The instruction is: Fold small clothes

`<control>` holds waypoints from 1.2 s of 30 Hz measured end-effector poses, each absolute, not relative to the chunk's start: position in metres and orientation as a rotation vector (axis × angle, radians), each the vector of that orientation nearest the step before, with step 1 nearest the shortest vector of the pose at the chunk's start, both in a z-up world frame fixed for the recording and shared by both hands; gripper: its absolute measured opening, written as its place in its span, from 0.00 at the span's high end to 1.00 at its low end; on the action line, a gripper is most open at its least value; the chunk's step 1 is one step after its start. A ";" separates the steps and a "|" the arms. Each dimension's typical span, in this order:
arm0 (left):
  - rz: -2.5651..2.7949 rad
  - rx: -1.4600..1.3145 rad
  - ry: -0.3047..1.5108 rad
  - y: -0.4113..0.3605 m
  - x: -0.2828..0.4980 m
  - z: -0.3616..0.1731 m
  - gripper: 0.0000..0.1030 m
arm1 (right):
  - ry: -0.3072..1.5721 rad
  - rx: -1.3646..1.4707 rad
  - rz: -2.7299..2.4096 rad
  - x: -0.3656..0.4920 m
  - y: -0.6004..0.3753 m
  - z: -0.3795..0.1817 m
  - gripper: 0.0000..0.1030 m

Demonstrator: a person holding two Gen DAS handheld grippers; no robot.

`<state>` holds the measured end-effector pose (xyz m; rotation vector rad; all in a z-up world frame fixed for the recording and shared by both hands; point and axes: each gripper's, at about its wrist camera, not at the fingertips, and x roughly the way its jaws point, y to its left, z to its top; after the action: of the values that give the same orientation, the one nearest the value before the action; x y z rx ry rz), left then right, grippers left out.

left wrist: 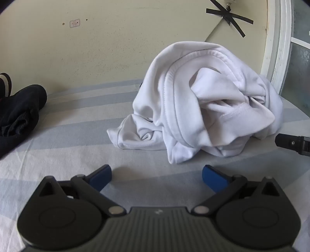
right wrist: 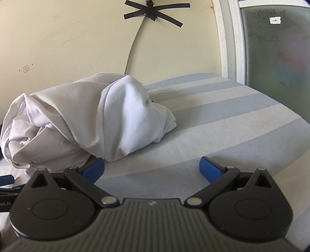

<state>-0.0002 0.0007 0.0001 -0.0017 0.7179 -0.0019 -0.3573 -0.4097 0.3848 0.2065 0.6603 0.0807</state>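
A crumpled white garment (left wrist: 201, 104) lies in a heap on the striped sheet (left wrist: 67, 135). My left gripper (left wrist: 157, 175) is open and empty, a short way in front of the heap. In the right wrist view the same garment (right wrist: 87, 120) sits ahead and to the left. My right gripper (right wrist: 152, 168) is open and empty, its left blue pad (right wrist: 95, 168) right beside the heap's near edge. The right gripper's tip shows at the right edge of the left wrist view (left wrist: 290, 143).
A dark garment (left wrist: 17, 112) lies at the left on the sheet. A beige wall (left wrist: 116, 38) with taped cable (left wrist: 228, 17) stands behind. A white window frame (right wrist: 232, 44) is at the right. Bare striped sheet (right wrist: 222, 116) spreads right of the heap.
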 end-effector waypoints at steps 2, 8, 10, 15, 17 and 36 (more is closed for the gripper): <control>-0.014 0.002 0.725 0.003 -0.001 0.001 0.00 | 0.661 0.205 0.079 -0.357 -0.410 0.385 0.00; -0.088 -0.015 0.706 0.022 -0.015 0.002 0.00 | 0.623 0.222 0.022 -0.363 -0.413 0.386 0.25; -0.079 -0.071 0.652 0.039 -0.027 0.002 0.02 | 0.604 0.228 0.021 -0.367 -0.416 0.387 0.59; -0.041 -0.160 0.522 0.076 -0.046 0.010 0.08 | 0.506 0.141 0.180 -0.388 -0.398 0.407 0.71; -0.037 -0.126 0.512 0.069 -0.051 0.010 0.10 | 0.484 0.008 0.216 -0.388 -0.376 0.414 0.71; -0.199 0.318 0.385 -0.002 -0.049 0.024 0.15 | 0.132 -0.097 -0.067 -0.338 -0.448 0.530 0.95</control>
<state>-0.0495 -0.0024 0.0241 0.3175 0.3852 -0.1993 -0.3377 -0.4482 0.5296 -0.0973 0.1315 -0.0669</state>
